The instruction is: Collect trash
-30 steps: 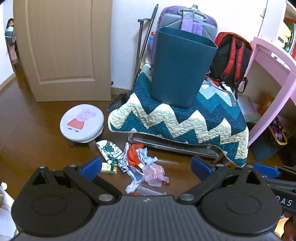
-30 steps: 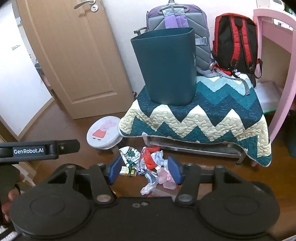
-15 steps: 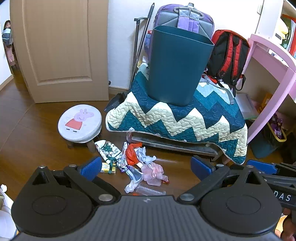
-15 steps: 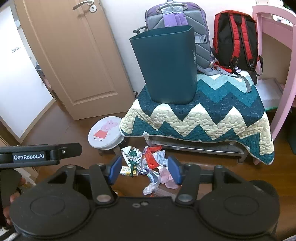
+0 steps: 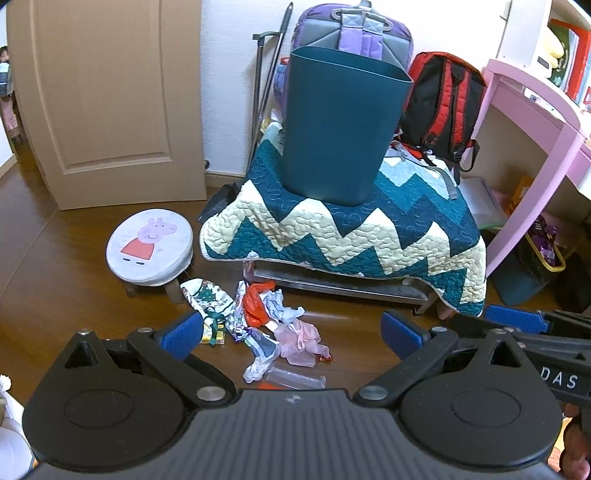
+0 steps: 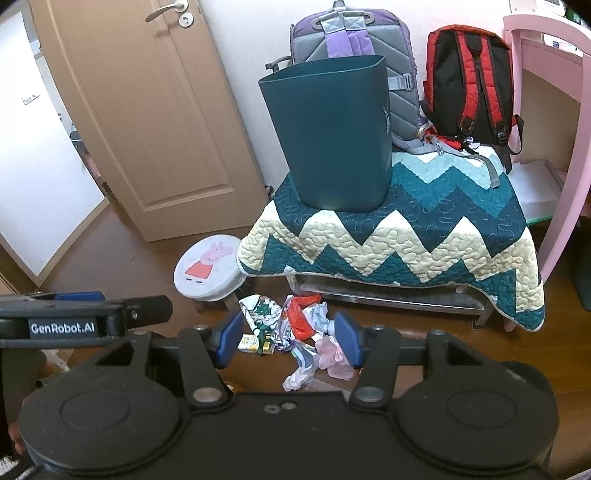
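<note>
A heap of trash lies on the wooden floor in front of a low table: crumpled wrappers, a red bag, pink plastic, a clear tube. A dark teal bin stands upright on the quilt-covered table. My left gripper hangs open above the heap, holding nothing. My right gripper is open too, narrower, also above the heap and empty. Each gripper shows at the edge of the other's view.
A small round stool with a cartoon pig stands left of the trash. Purple and red-black backpacks lean at the wall behind the bin. A pink desk is at the right, a wooden door at the left.
Both views have drifted slightly: the scene has shifted a little to the left and away in the left wrist view. Nothing has been picked up and the jaws keep the same opening.
</note>
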A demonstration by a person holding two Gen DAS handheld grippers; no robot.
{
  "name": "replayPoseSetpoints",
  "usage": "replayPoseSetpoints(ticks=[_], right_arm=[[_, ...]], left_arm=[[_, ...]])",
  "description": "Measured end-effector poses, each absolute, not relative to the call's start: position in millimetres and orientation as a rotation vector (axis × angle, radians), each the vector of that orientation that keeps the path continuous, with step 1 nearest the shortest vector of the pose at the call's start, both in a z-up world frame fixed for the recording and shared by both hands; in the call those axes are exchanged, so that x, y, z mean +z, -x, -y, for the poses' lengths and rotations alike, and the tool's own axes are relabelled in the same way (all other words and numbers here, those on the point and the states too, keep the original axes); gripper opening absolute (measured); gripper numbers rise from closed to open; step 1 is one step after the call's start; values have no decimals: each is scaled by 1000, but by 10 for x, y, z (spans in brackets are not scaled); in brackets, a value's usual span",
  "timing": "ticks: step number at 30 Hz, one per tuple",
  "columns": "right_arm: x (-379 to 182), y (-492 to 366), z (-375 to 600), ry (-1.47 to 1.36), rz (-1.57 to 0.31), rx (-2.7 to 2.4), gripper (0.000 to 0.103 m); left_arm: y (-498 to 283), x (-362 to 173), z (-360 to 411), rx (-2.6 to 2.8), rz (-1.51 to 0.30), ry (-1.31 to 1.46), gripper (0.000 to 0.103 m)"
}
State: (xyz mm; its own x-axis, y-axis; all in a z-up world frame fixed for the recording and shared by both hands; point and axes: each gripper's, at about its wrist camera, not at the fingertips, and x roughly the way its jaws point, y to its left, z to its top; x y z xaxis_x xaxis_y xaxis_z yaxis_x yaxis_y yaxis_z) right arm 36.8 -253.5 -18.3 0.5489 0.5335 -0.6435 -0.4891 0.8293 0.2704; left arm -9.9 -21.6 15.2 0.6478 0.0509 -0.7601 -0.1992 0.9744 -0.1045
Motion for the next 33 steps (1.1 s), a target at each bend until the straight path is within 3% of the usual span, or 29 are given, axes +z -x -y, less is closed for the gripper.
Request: replayPoseSetpoints(ticks=[33], right_arm=[[-156, -320, 2523, -57, -754, 618, 55]], left_arm=[[114, 174, 307, 118, -841, 163, 103]])
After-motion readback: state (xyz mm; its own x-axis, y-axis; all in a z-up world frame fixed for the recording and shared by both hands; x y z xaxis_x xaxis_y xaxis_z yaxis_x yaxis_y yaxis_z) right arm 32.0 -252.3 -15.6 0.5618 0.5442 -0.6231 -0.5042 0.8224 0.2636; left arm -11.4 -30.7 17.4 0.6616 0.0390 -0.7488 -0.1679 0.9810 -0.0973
